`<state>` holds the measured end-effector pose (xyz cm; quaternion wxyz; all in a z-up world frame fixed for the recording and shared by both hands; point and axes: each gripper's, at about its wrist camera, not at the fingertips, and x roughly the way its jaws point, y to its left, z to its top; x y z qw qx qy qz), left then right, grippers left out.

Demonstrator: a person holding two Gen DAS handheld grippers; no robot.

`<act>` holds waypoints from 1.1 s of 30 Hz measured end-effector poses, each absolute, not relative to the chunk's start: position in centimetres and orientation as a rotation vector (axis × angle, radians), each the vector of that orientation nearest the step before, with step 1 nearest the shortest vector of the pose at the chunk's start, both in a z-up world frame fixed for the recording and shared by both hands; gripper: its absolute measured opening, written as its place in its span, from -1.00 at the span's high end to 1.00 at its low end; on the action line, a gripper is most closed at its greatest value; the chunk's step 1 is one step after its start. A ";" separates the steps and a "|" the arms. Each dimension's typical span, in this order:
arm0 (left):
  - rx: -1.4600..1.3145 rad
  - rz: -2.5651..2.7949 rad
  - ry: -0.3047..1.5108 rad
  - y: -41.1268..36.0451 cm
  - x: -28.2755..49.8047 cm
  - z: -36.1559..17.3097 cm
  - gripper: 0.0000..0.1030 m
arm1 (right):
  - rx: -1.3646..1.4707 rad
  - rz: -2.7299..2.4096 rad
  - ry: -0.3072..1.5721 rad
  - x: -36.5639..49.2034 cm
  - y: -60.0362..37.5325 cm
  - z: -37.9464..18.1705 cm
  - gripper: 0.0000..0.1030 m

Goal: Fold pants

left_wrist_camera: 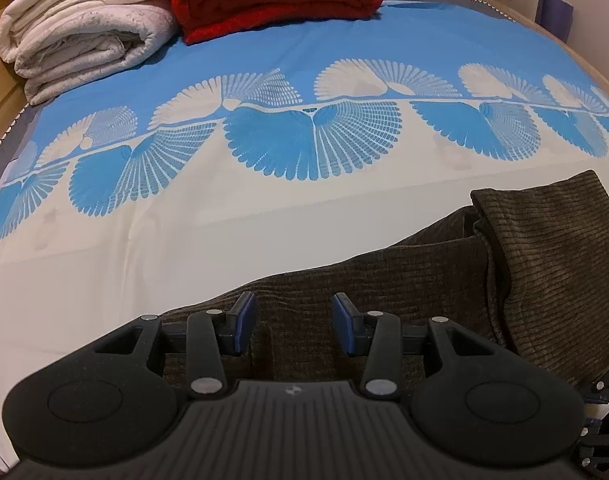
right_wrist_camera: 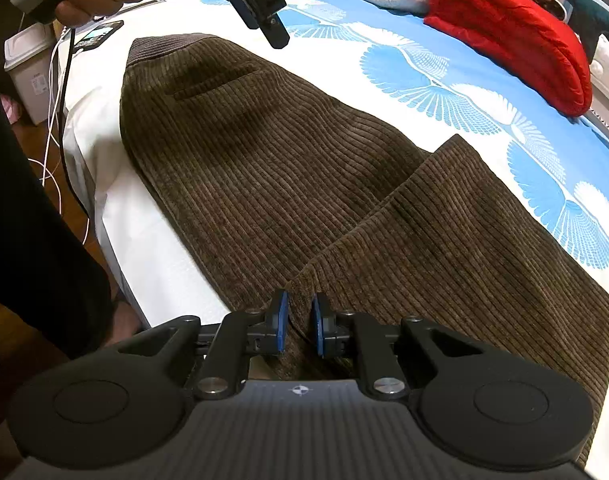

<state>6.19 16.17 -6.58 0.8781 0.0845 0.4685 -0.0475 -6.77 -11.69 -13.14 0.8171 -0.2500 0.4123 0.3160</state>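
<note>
Pants point(right_wrist_camera: 272, 168) lie half folded on the bed point(left_wrist_camera: 104, 260). My left tongs point(left_wrist_camera: 292, 322) gape empty; my right tongs point(right_wrist_camera: 299, 326) nearly close around corduroy, which I fear may slip.

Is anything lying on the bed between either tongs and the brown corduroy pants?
Nothing visible. The left tongs hang open right over the pants, and the right tongs sit at the fabric's near edge. The red blanket lies far off.
</note>
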 end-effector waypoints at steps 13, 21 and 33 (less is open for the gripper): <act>0.097 -0.127 1.000 15.1 7.1 -6.4 0.09 | -0.601 0.774 0.872 -8.3 -12.5 -12.7 0.78; -0.072 -0.240 1.041 11.4 8.8 -6.5 0.09 | -0.329 0.638 0.883 -6.3 -17.1 -10.0 0.20; -0.178 -0.378 1.220 3.4 11.7 -12.1 0.09 | 0.093 -0.035 0.930 -2.4 -31.9 -10.2 -0.04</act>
